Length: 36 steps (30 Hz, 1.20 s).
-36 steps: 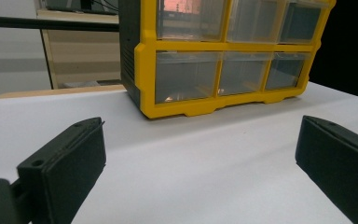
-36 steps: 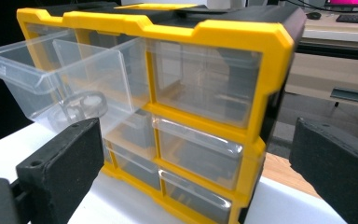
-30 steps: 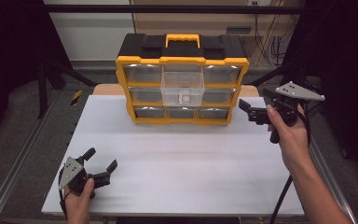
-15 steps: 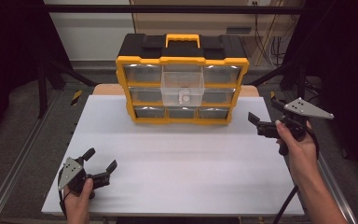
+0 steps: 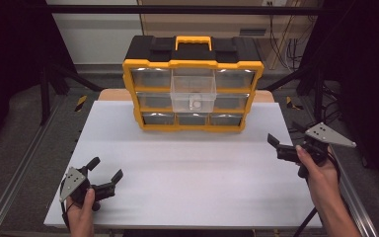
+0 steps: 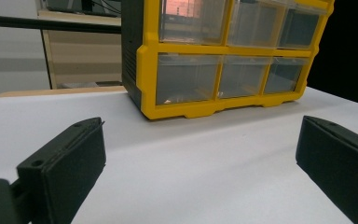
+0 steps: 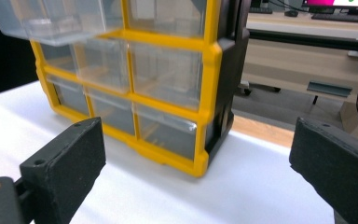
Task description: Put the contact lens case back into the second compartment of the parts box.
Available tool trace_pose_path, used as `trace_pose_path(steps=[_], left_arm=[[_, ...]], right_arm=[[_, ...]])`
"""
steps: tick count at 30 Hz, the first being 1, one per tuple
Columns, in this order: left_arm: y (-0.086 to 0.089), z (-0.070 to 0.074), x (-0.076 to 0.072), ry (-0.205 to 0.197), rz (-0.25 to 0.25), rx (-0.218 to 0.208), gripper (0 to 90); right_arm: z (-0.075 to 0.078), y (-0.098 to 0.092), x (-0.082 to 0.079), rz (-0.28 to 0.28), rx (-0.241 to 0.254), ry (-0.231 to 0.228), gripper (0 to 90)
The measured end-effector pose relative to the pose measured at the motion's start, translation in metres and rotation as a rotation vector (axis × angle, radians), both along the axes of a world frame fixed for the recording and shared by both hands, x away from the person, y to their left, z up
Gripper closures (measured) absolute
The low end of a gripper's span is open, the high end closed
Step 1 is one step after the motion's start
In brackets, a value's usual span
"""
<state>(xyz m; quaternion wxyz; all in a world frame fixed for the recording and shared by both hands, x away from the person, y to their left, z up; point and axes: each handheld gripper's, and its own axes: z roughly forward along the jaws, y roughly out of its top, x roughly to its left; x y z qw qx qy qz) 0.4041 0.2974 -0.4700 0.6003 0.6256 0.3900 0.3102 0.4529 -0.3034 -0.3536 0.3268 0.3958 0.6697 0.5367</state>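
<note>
While no writing reads on the organizer (image 5: 192,89), both grippers' fingers (image 6: 65,172) gape wide, empty.

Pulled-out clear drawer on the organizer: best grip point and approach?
Probably pinch the clear drawer's front wall from the person's side, one jaw over the open top. It sticks out past the yellow organizer frame, so its rim is exposed. The right gripper, open, is nearer.

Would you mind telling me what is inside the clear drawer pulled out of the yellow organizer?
The drawer holds one small white item, too small to identify. Nothing else shows through its clear walls.
</note>
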Motion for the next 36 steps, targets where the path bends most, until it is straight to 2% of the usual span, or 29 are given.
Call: trace_pose_path(steps=[3,15,18,23,32,36], left_arm=[[0.000,0.000,0.000,-0.001,-0.004,-0.005,1.1],[0.003,-0.001,-0.002,0.002,-0.002,-0.018,1.1],[0.003,-0.001,-0.002,0.002,-0.004,-0.022,1.1],[0.004,0.000,-0.003,-0.002,0.001,-0.024,1.1],[0.004,0.001,-0.004,0.001,-0.021,-0.039,1.1],[0.003,0.001,-0.005,0.002,-0.021,-0.038,1.1]], right_arm=[[-0.011,-0.003,-0.004,0.000,-0.012,0.006,3.8],[-0.056,-0.008,-0.023,0.005,0.041,0.014,4.1],[-0.064,-0.006,-0.027,0.011,0.037,0.008,4.2],[-0.074,-0.002,-0.032,0.019,0.047,0.003,4.1],[-0.089,0.013,-0.037,0.065,0.047,-0.014,3.9],[-0.097,0.020,-0.035,0.076,0.049,-0.005,3.9]])
